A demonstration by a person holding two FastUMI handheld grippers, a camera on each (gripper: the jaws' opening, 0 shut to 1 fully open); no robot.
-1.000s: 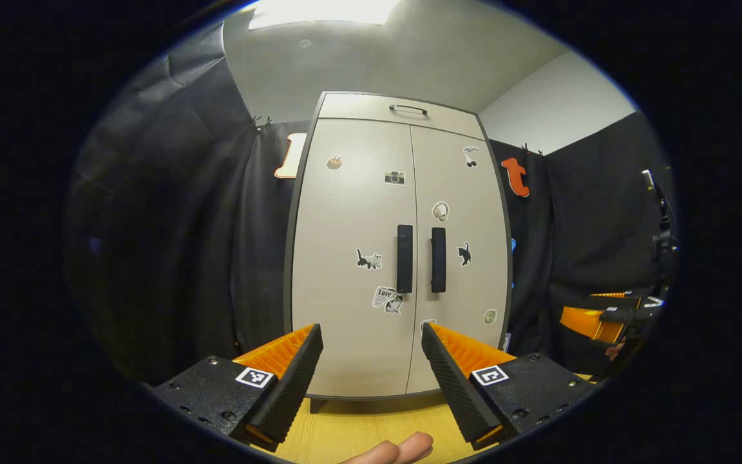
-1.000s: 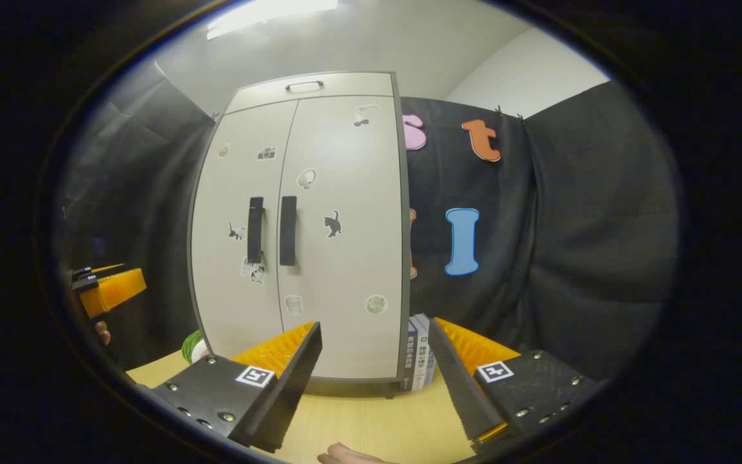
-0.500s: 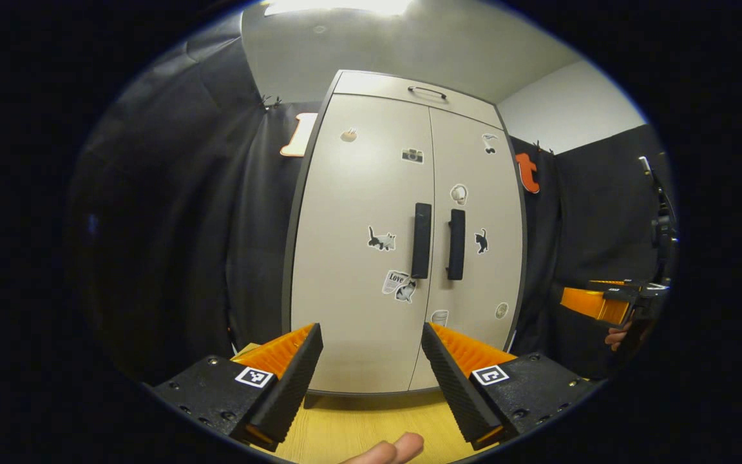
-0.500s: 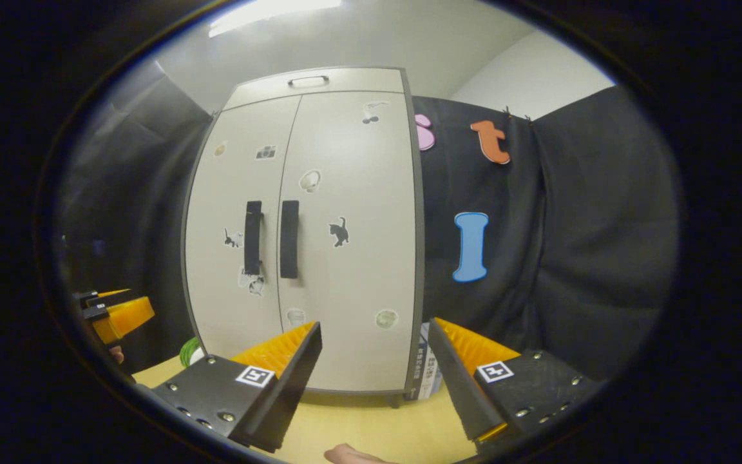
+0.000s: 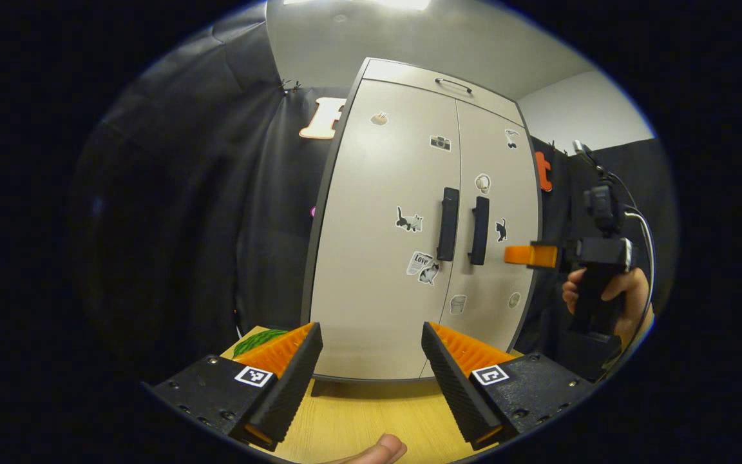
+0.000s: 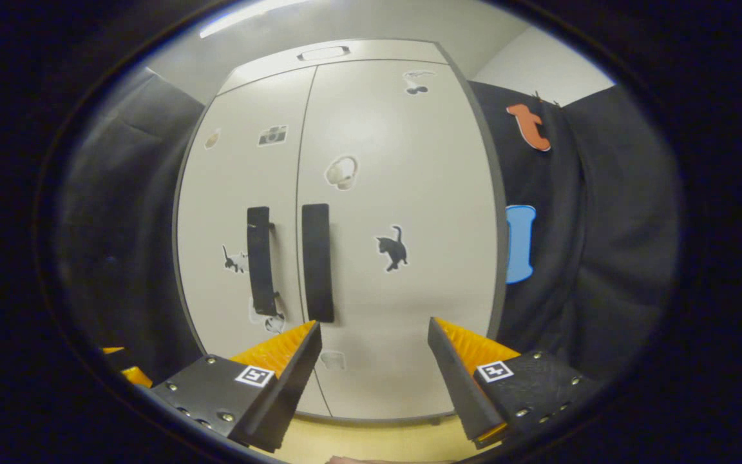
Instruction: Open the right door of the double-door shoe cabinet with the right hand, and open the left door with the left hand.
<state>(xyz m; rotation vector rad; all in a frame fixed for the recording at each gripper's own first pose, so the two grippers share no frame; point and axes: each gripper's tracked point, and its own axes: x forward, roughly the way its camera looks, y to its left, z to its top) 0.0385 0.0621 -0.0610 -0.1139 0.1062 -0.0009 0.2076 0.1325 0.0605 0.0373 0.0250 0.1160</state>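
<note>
The shoe cabinet (image 5: 409,245) stands shut on a pale wooden tabletop (image 5: 358,419), black cloth hanging at both its sides, a bright ceiling light above it. Both black door handles (image 6: 317,261) sit side by side at the cabinet's centre seam. The left gripper (image 5: 371,335) faces the cabinet's lower front, fingers wide apart, nothing between them. Its view catches a green leaf-like item (image 5: 260,340) at the cabinet's left foot. There too, a hand (image 5: 603,293) holds the right gripper (image 6: 374,332) near the cabinet's right edge, fingers spread, close before the right door (image 6: 403,232).
</note>
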